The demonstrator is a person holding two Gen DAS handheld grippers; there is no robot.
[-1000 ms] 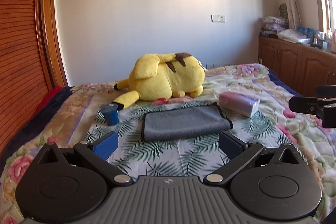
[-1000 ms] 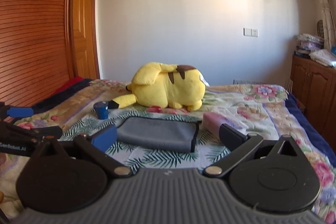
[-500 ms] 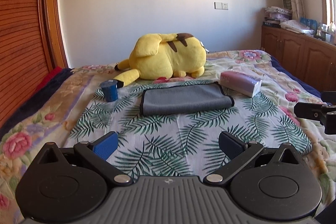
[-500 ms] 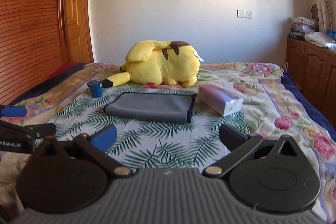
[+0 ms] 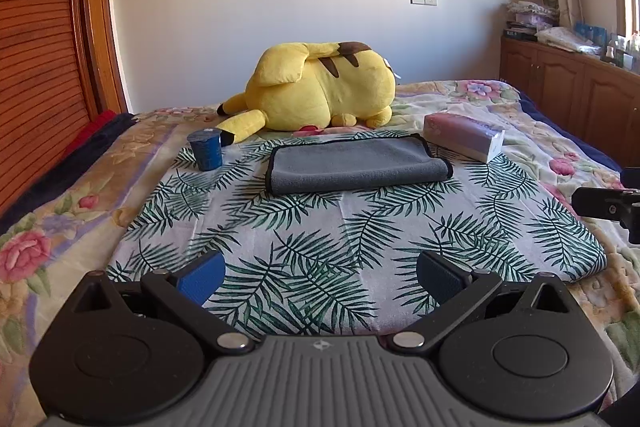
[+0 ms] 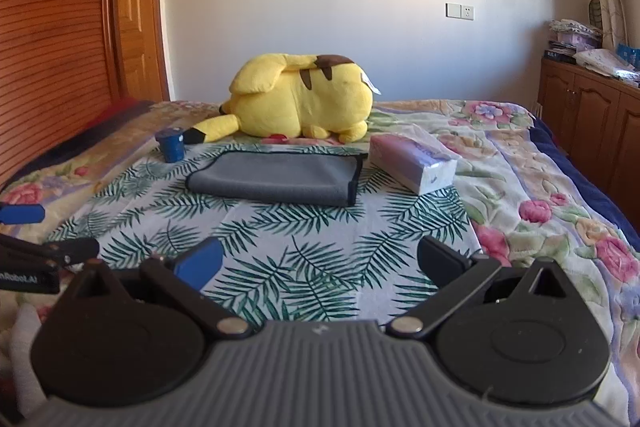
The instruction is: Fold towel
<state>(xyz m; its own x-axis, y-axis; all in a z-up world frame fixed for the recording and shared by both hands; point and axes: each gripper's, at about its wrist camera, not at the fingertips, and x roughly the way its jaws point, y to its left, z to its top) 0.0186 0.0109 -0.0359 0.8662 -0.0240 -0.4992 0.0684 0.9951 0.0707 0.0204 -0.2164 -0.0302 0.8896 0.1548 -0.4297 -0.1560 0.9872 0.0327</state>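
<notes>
- On the bed, sitting on a white palm-leaf-print cloth (image 5: pixel 360 239), there's the grey microfibre towel with black edging (image 5: pixel 356 165). It already looks doubled over once, lying flat and neat.
- Around it: a big yellow plush toy (image 5: pixel 320 93) just behind, a small dark blue cup (image 5: pixel 206 149) off to its left, and a pink-and-white tissue pack (image 5: pixel 464 137) near its right end (not touching, far as I can tell).
- Left gripper (image 5: pixel 320 279): fingers spread wide, nothing in them, well short of the towel.
- Right gripper (image 6: pixel 320 267): same deal, fingers wide apart and empty, hovering over the leaf cloth.
- My read: either the fold is done and this is the hands-off bit, or there's one more fold to go. Can't say which.
- If another fold is wanted, the next move means reaching in to pinch both corners of one short end and carrying them across evenly, without bumping the cup or the tissue pack.
</notes>
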